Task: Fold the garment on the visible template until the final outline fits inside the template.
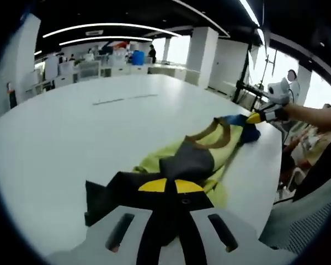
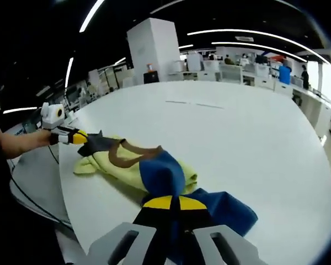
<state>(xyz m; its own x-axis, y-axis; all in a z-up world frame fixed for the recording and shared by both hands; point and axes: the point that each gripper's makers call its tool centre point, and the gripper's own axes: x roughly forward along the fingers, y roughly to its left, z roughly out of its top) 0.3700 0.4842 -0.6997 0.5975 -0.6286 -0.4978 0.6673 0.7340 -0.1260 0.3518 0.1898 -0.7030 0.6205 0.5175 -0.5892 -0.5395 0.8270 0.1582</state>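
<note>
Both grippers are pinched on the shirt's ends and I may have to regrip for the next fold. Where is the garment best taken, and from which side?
Take the garment at a free sleeve end, as both grippers do now: the left gripper is shut on the dark grey sleeve, the right gripper on the blue one. Come in low along the table from the near edge, since the bunched yellow body offers no clean edge.

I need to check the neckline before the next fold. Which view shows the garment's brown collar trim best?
The right gripper view: the brown collar trim curves in full across the yellow garment. In the left gripper view the trim lies farther off and looks smaller, beyond the dark sleeve that the left gripper pinches.
</note>
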